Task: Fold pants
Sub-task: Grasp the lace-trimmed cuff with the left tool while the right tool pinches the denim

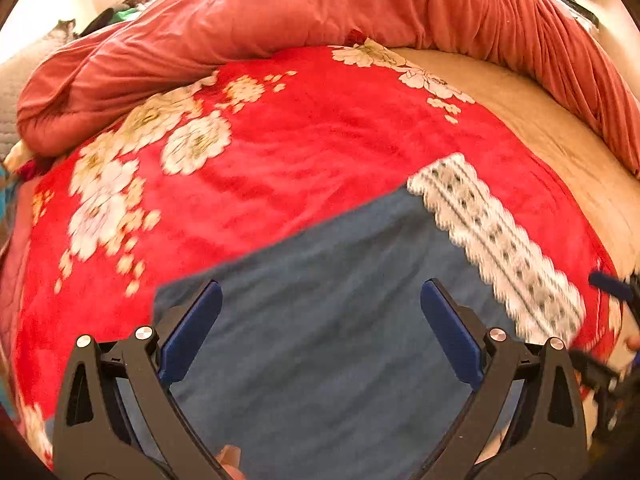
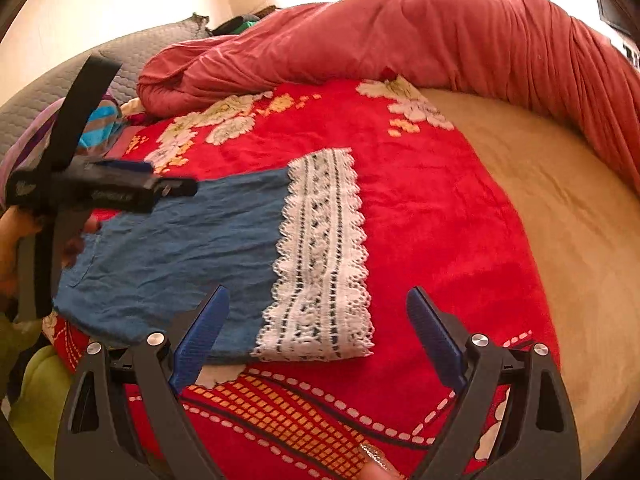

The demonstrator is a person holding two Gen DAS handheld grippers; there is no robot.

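Note:
The blue pants (image 2: 180, 240) lie flat on the red floral blanket (image 2: 420, 208), with a white lace hem (image 2: 320, 260) at their right end. My right gripper (image 2: 318, 292) hovers open over the near edge of the lace hem, with nothing between its fingers. In the left wrist view my left gripper (image 1: 322, 286) stands open just above the blue pants (image 1: 320, 360), with the lace hem (image 1: 500, 248) to its right. The right wrist view shows the left gripper (image 2: 160, 180) side-on over the pants' far left corner, held by a hand.
A bunched pink duvet (image 1: 320, 12) runs along the back and right of the bed. Beige sheet (image 2: 560, 240) lies bare to the right of the blanket. A grey quilted pillow (image 2: 132, 52) and striped cloth (image 2: 100, 128) sit at the left. Green fabric (image 2: 36, 400) is at the lower left.

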